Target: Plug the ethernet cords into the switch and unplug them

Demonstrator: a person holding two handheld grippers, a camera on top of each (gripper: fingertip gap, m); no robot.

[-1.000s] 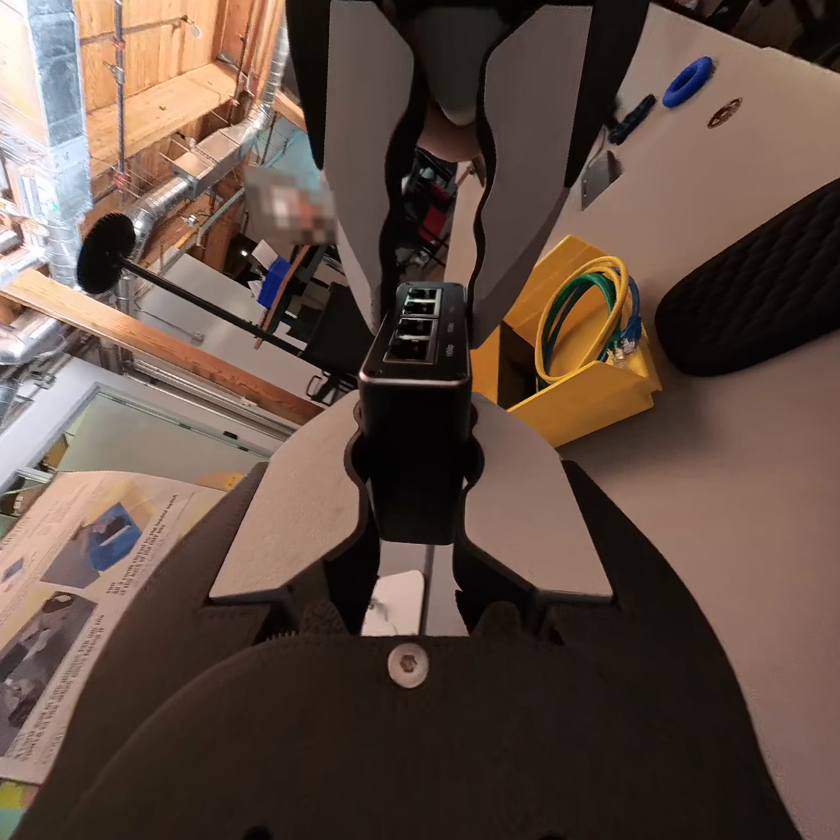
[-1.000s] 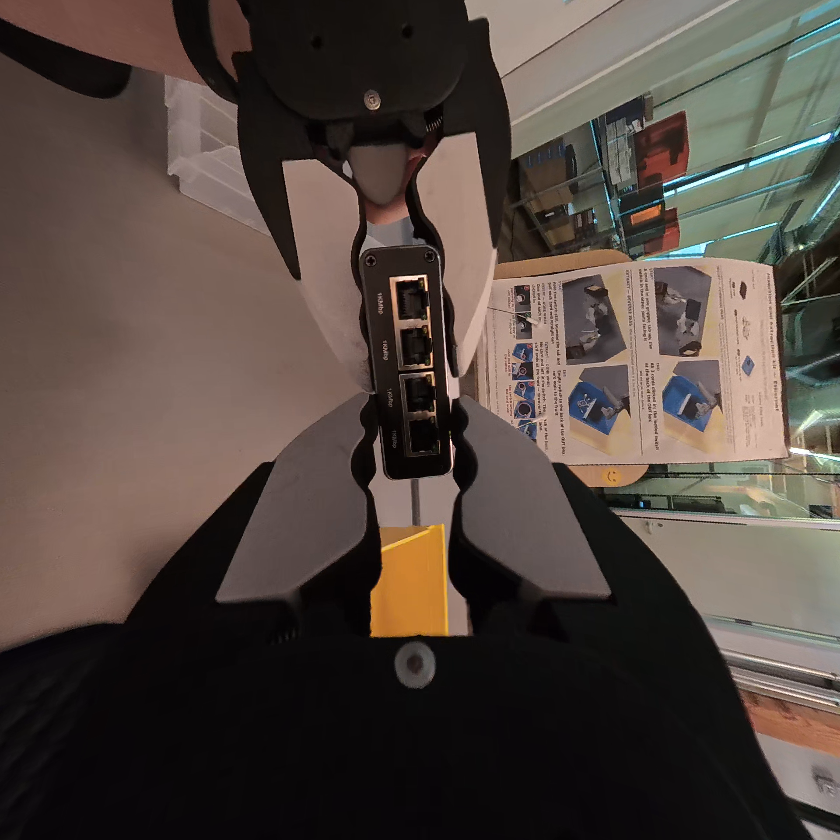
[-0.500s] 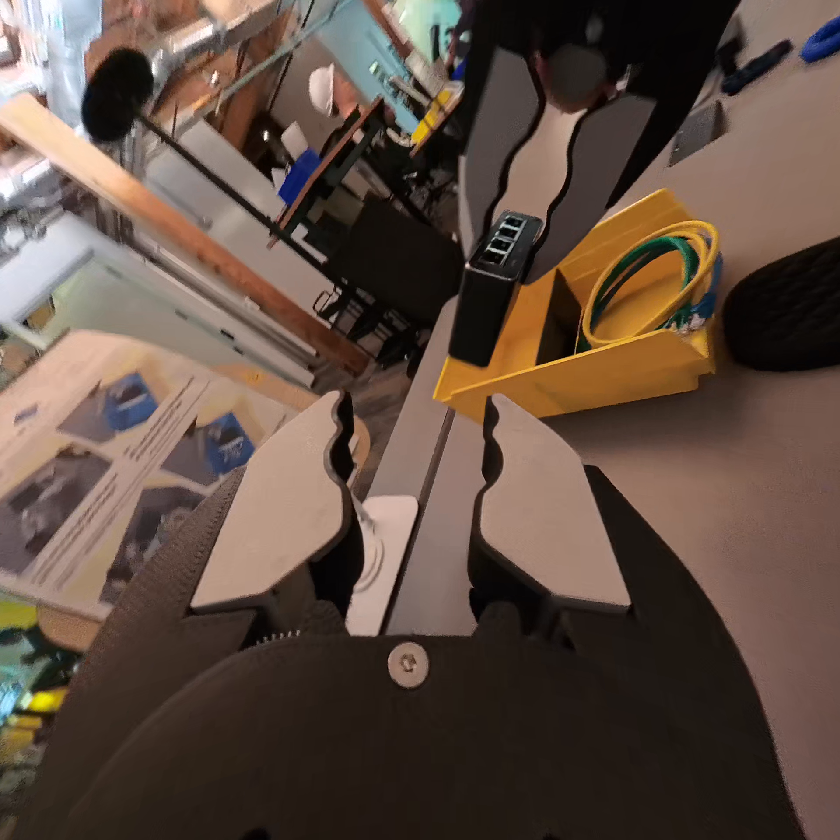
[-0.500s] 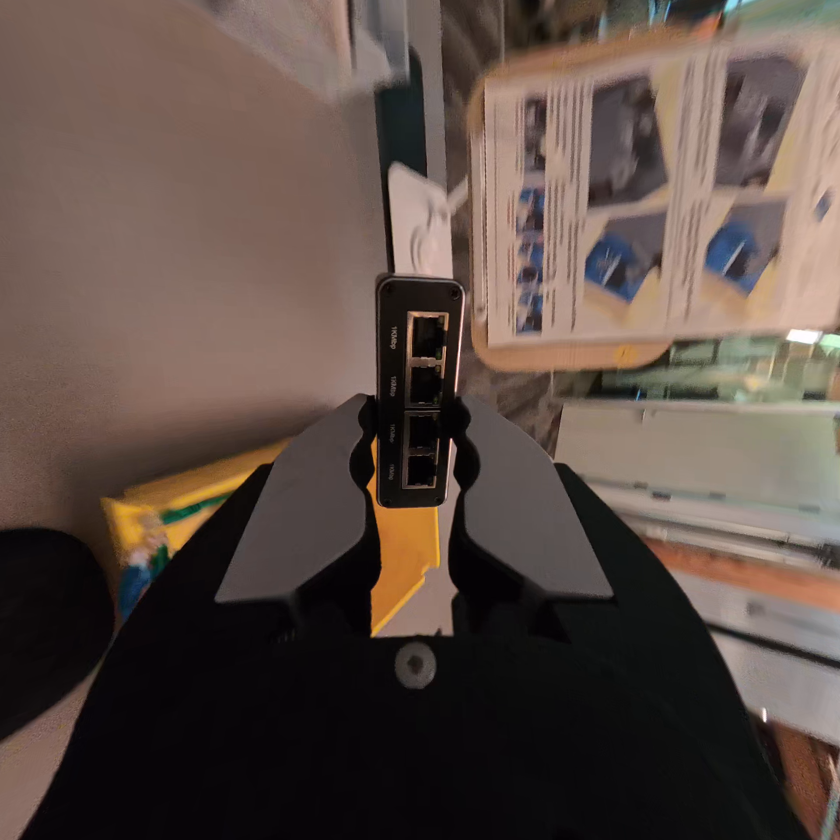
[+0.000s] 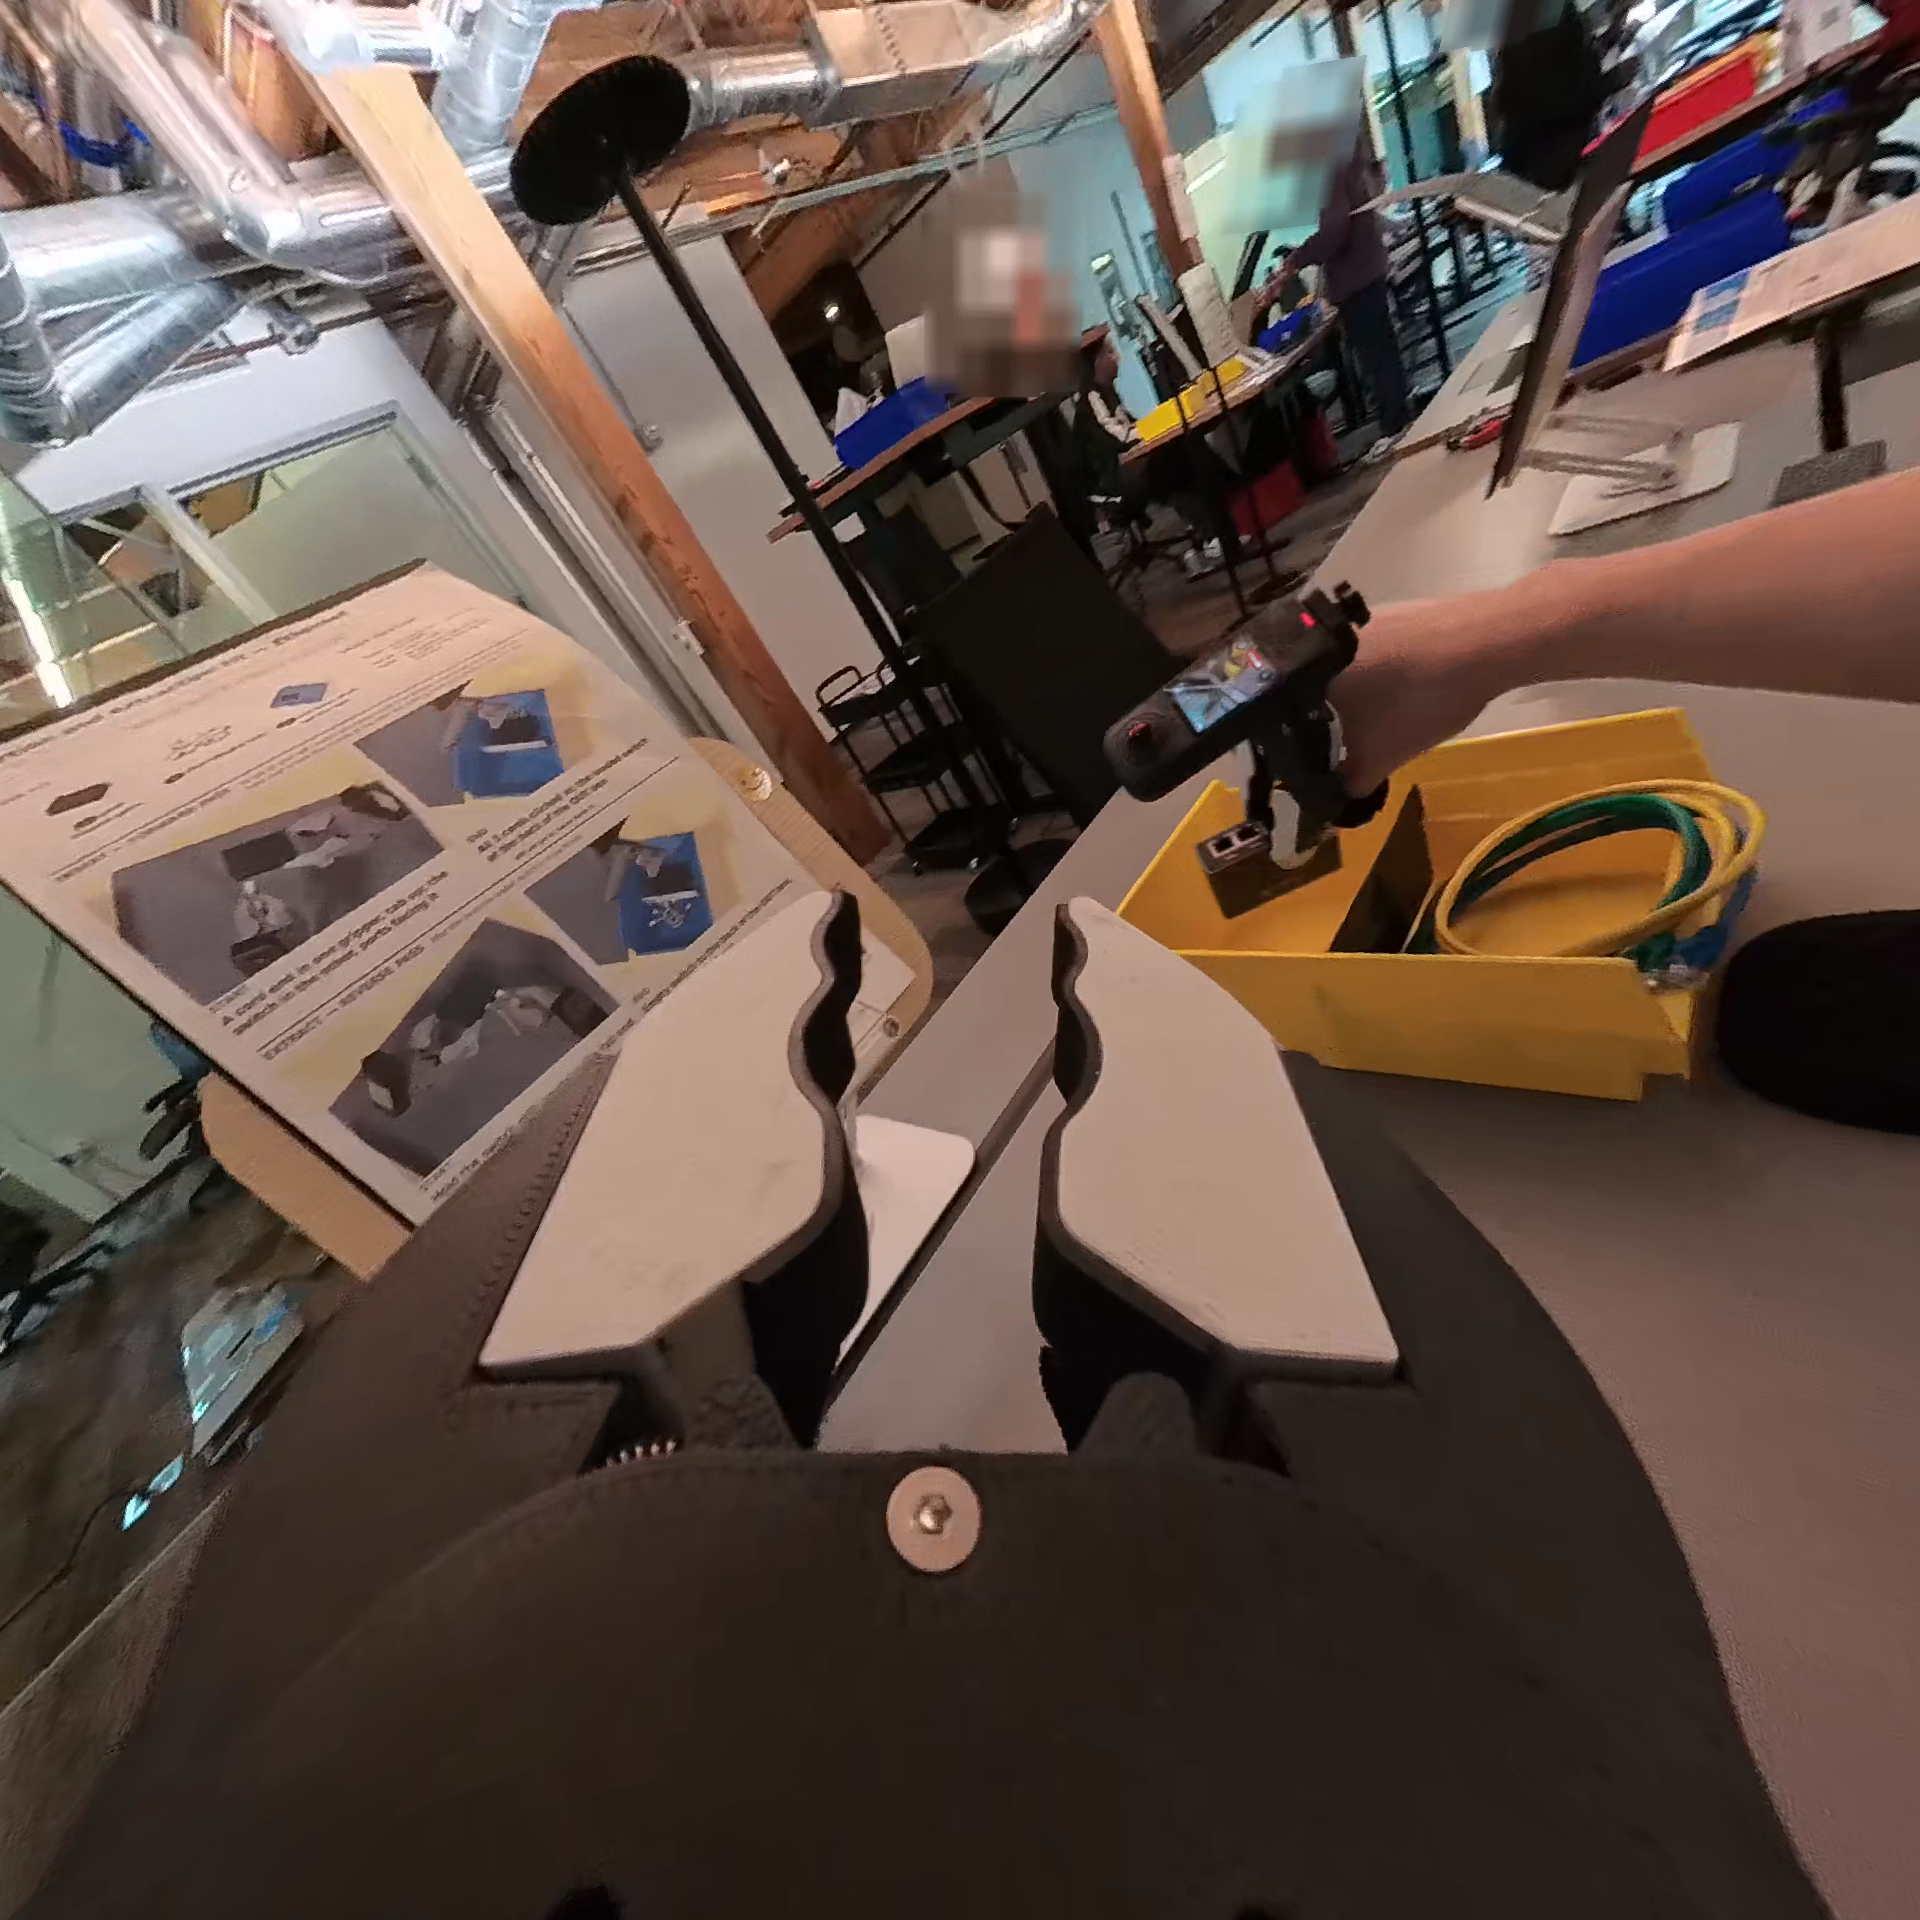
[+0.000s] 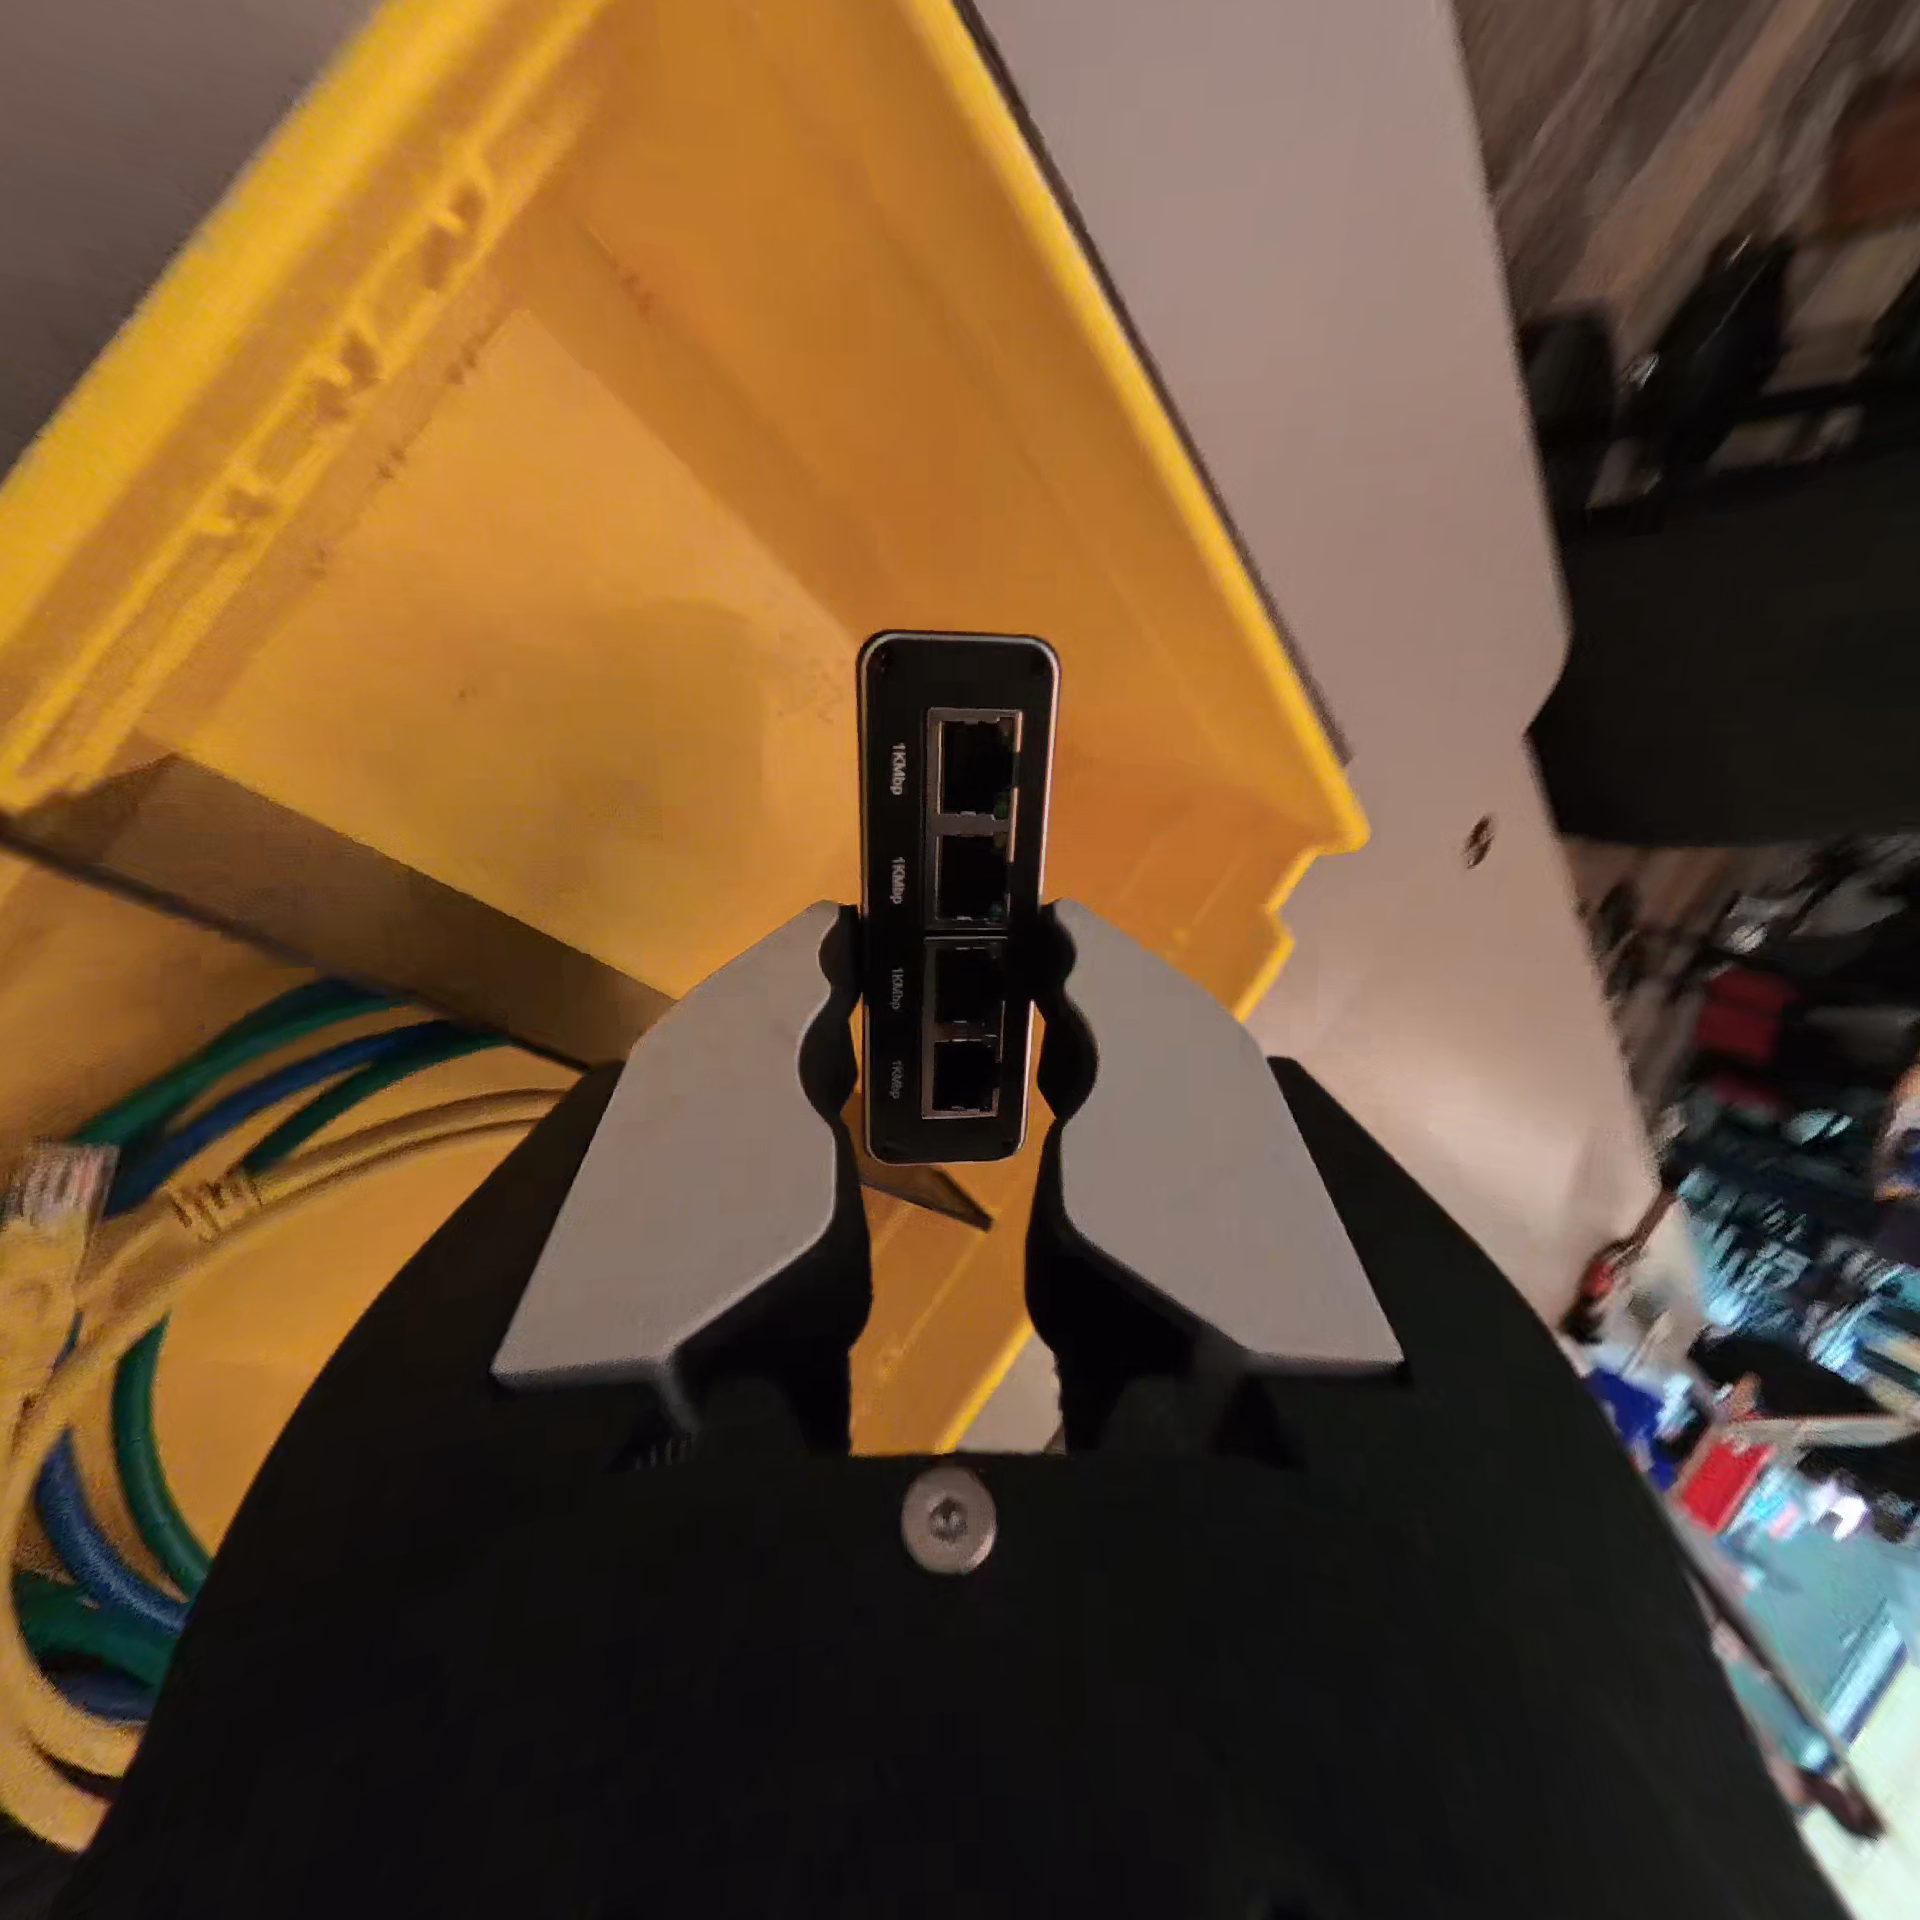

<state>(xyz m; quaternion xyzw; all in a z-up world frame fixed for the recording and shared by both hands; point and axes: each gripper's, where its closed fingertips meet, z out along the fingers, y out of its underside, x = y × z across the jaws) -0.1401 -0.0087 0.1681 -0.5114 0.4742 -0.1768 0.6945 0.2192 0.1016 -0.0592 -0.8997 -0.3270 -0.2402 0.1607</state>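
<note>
My right gripper (image 6: 956, 914) is shut on the black switch (image 6: 958, 790), whose row of empty ports faces the camera. It holds the switch over the empty compartment of the yellow bin (image 6: 644, 416). In the left wrist view the right gripper (image 5: 1294, 831) holds the switch (image 5: 1242, 868) low inside the bin (image 5: 1455, 997). Coiled yellow, green and blue ethernet cords (image 5: 1600, 873) lie in the bin's other compartment, also seen in the right wrist view (image 6: 125, 1247). My left gripper (image 5: 951, 935) is open and empty, over the table edge, well short of the bin.
A dark divider (image 5: 1382, 883) splits the bin. A black rounded object (image 5: 1829, 1018) lies right of the bin on the grey table (image 5: 1662, 1299). An instruction poster on a board (image 5: 364, 862) stands left of the table. A white stand base (image 5: 1642, 468) sits far back. About 45 cm separates my left fingertips from my right.
My left gripper let go of the switch and drew back, turning upright. My right gripper carried the switch down into the yellow bin's empty compartment.
</note>
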